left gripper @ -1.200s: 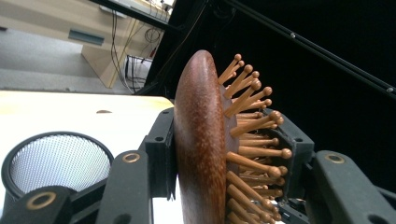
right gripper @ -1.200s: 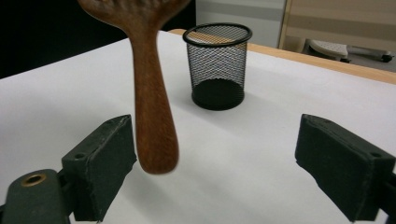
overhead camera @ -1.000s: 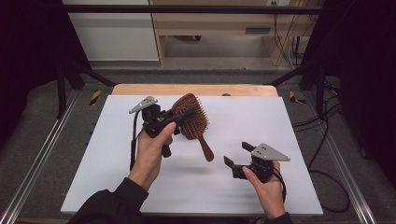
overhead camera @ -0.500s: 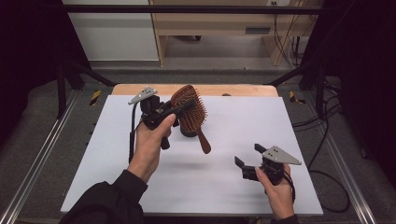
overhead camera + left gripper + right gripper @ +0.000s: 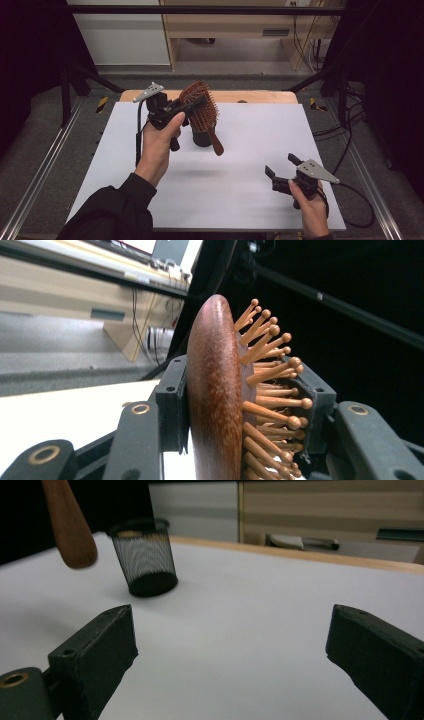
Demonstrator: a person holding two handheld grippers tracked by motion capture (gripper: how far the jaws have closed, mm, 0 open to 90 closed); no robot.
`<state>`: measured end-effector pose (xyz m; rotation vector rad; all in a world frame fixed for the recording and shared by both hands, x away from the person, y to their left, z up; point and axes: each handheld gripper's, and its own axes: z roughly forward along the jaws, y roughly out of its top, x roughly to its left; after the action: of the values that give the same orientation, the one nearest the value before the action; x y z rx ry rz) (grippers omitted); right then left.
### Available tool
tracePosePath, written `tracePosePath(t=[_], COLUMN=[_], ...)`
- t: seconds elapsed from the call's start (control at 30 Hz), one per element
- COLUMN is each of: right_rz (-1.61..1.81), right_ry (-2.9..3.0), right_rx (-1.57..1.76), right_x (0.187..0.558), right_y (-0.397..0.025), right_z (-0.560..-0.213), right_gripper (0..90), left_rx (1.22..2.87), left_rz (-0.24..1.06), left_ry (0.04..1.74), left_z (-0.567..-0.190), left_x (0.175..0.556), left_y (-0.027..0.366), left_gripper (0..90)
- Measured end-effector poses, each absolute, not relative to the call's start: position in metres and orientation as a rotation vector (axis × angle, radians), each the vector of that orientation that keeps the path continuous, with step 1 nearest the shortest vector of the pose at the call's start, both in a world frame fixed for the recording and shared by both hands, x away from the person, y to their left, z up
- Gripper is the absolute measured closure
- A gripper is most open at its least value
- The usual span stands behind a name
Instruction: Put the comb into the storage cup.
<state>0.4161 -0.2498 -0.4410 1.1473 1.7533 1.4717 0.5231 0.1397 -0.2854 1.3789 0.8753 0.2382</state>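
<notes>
High view: a wooden hairbrush [image 5: 202,107] is seen clamped by its head in the left gripper [image 5: 192,103], just above the middle of the frame. The brush is held clear of the white table [image 5: 225,200], with its handle slanting down toward the lower right and its bristles turned to the right. A black mesh cup [image 5: 202,138] is found directly beneath the brush head, standing on the table, partly covered by the brush. At the lower right of the frame, the right gripper [image 5: 281,166] is held low over the table, well apart from brush and cup, with its jaws spread and nothing between them.

In the left gripper view, the rounded brown back of the hairbrush [image 5: 215,395] is pressed by one jaw pad at centre, while the knob-tipped bristles are met by the other pad at the right.

In the right gripper view, the two black jaws are shown wide apart at the lower corners. The mesh cup [image 5: 145,557] is seen at upper left, and the handle tip of the hairbrush [image 5: 70,525] hangs in the upper left corner beside it.
</notes>
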Motion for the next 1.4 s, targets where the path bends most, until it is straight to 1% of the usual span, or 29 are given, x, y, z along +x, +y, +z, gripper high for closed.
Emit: tracePosePath(t=[0.1, 0.3, 0.43, 0.6, 0.77, 0.9, 1.0, 1.07, 1.2, 1.4], right_rz=[1.478, 1.507, 1.484, 1.457, 1.54, 1.583, 1.586, 1.584, 1.546, 1.527], right_ry=[1.7, 1.637, 1.598, 1.655, 1.618, 1.63, 1.638, 1.648, 1.643, 1.665], right_rx=[1.123, 1.167, 1.184, 1.146, 1.176, 1.165, 1.175, 1.165, 1.146, 1.134], right_x=[0.416, 0.416, 0.411, 0.414, 0.414, 0.416, 0.423, 0.431, 0.443, 0.443], right_y=[-0.258, -0.27, -0.269, -0.275, -0.285, -0.284, -0.284, -0.285, -0.285, -0.276], right_z=[-0.437, -0.439, -0.437, -0.438, -0.439, -0.442, -0.449, -0.446, -0.44, -0.439], right_gripper=[6.4, 5.8, 5.8, 5.7, 5.7, 5.4, 5.5, 5.5, 5.7, 5.6], left_rx=[1.351, 1.32, 1.325, 1.375, 1.372, 1.36, 1.322, 1.308, 1.315, 1.357], left_rz=[0.246, 0.265, 0.27, 0.283, 0.304, 0.341, 0.325, 0.316, 0.32, 0.333], left_ry=[0.881, 0.893, 0.916, 0.916, 0.909, 0.905, 0.928, 0.933, 0.919, 0.936], left_z=[-0.279, -0.272, -0.273, -0.276, -0.279, -0.279, -0.281, -0.281, -0.278, -0.283], left_x=[0.531, 0.549, 0.559, 0.567, 0.57, 0.568, 0.567, 0.567, 0.565, 0.571], left_y=[0.143, 0.147, 0.145, 0.139, 0.141, 0.144, 0.145, 0.145, 0.148, 0.158], left_gripper=[51.1, 51.1, 51.1, 51.1, 51.1, 51.1, 51.2, 51.2, 51.1, 51.2])
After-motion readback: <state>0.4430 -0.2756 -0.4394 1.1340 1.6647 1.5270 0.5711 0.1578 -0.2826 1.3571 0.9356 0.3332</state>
